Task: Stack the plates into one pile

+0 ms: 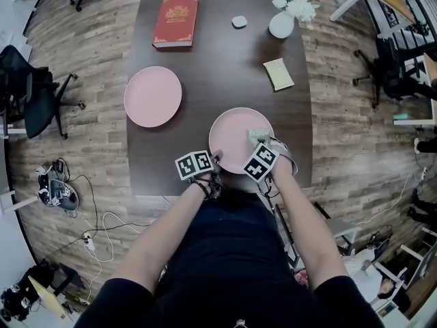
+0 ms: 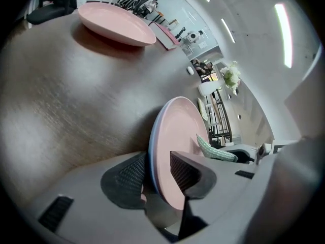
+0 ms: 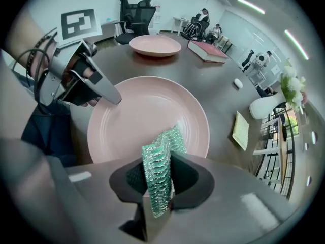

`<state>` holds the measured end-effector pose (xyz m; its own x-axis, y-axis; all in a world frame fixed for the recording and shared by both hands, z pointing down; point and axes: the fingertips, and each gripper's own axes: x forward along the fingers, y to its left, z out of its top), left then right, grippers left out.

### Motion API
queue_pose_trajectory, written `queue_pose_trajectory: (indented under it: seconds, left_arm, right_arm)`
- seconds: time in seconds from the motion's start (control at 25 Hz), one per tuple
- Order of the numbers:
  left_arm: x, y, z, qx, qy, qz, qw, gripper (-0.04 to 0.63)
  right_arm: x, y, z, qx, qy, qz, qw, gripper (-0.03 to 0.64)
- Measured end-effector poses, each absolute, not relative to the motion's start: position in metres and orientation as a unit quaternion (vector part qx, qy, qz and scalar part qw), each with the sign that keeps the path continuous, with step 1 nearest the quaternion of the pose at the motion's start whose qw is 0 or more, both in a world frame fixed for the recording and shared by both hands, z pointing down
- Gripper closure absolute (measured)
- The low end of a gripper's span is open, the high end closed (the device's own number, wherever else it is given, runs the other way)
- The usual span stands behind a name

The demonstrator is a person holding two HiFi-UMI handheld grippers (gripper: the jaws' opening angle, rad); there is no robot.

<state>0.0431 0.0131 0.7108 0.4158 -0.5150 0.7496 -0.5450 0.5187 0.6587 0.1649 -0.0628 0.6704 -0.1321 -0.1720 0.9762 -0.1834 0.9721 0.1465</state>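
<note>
1. The near plate [image 2: 179,131] lies flat on the table [image 1: 225,60]. Its rim closest to me runs between the jaws of my left gripper [image 2: 157,169], one pad under it and one above.
2. Those jaws stand fairly wide around the rim. As far as I can see the pads aren't pressing on it, so I count the plate as not yet held.
3. My right gripper [image 3: 156,176] is clamped on a green mesh cloth [image 3: 165,146]. The cloth hangs over the near plate's face, just ahead of that gripper and to the right of my left jaws.
4. The far plate [image 1: 152,96] sits well ahead of my left gripper and off to its left, apart from the near plate. A red book [image 1: 176,20] lies beyond it.
5. I judge the step in hand to be taking hold of the near plate so I can carry it over. To do that well I should:
   - push the rim deep between the pads before closing, since a shallow pinch on a glazed edge may slip;
   - draw the cloth clear of the plate first so it doesn't ride along;
   - lift only enough to clear the table and keep the plate near level;
   - lower it centred on the far plate, and open the jaws only once it rests there.
</note>
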Motion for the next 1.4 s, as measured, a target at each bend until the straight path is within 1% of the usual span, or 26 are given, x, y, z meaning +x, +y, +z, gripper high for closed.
queue_pose_trajectory:
  seconds: [0.12,0.32,0.56,0.72,0.84,1.08,1.4]
  left_arm:
    - [0.035,0.009,0.704,0.51,-0.534,0.035,0.674,0.459]
    - [0.012,-0.005,0.695,0.553,-0.523,0.081,0.643,0.453]
    - [-0.005,-0.043,0.689,0.638,-0.481,0.154,0.582,0.453]
    - [-0.004,-0.066,0.689,0.687,-0.445,0.209,0.534,0.453]
    - [0.002,-0.081,0.688,0.711,-0.422,0.232,0.512,0.453]
    - [0.005,-0.1,0.697,0.732,-0.386,0.272,0.491,0.453]
    - [0.015,-0.101,0.709,0.736,-0.363,0.281,0.497,0.454]
  right_arm:
    - [0.168,-0.062,0.66,0.137,-0.761,0.032,0.633,0.532]
    - [0.175,-0.06,0.647,0.169,-0.766,0.058,0.618,0.532]
    - [0.178,-0.054,0.635,0.19,-0.776,0.051,0.6,0.532]
    - [0.179,-0.047,0.629,0.199,-0.782,0.037,0.59,0.532]
    - [0.182,-0.042,0.627,0.204,-0.783,0.027,0.587,0.532]
    - [0.18,-0.038,0.637,0.204,-0.784,0.024,0.586,0.532]
    - [0.172,-0.037,0.655,0.187,-0.793,0.003,0.58,0.532]
